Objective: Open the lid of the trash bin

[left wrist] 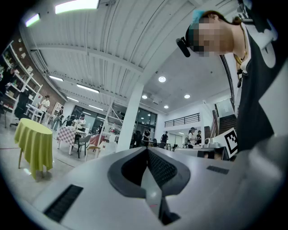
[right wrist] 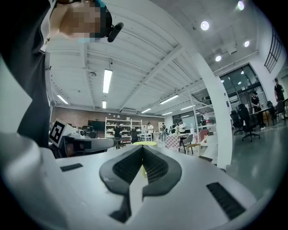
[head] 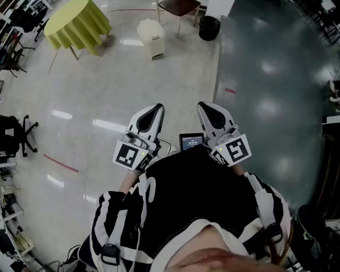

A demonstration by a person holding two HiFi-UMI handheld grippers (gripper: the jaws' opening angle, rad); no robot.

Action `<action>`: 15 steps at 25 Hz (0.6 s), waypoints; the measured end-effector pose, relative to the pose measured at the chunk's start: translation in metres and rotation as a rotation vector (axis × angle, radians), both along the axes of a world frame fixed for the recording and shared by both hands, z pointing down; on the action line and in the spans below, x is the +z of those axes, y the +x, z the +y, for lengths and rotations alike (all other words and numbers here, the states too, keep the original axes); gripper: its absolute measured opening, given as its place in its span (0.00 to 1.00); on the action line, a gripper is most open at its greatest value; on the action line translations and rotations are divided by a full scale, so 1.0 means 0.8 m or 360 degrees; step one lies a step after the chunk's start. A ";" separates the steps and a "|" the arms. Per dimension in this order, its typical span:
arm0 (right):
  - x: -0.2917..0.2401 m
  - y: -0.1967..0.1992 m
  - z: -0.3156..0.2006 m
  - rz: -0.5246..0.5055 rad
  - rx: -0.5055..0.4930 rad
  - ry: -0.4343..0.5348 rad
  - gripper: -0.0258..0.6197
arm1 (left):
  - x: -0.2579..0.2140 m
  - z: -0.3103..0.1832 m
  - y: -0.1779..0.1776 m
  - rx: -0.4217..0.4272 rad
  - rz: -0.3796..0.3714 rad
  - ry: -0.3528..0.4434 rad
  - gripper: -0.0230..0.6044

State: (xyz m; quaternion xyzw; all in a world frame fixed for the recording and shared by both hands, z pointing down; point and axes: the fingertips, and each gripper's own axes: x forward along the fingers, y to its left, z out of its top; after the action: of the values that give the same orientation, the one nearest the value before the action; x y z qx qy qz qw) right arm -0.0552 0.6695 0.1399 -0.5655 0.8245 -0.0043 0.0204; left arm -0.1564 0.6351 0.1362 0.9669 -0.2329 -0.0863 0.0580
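By chest (head: 202,196), left gripper (head: 155,108), right gripper (head: 205,107), closed

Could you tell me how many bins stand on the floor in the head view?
2. A white lidded trash bin stands right of the yellow-clothed table; a black round bin stands further right, beside a chair. Others may lie outside the view.

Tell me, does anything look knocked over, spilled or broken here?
Nothing stands out. The trash bin stands upright, lid down, and the left gripper and right gripper are empty, fingers together.
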 end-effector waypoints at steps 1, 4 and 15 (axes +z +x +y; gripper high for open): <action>0.003 -0.001 0.000 0.0000 -0.0001 -0.0004 0.05 | 0.003 0.000 0.001 0.0002 -0.0005 -0.0001 0.05; 0.008 -0.004 -0.002 0.0006 -0.0013 -0.0007 0.05 | 0.008 0.000 0.000 -0.0001 -0.0006 -0.0005 0.05; 0.013 -0.012 -0.002 0.0026 -0.0042 -0.0019 0.05 | 0.007 -0.001 0.000 0.0002 0.0008 0.0001 0.05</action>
State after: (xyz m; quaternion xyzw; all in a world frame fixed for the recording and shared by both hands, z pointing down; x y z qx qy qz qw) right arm -0.0652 0.6679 0.1500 -0.5547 0.8320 -0.0049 0.0104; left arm -0.1566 0.6346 0.1419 0.9668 -0.2322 -0.0888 0.0583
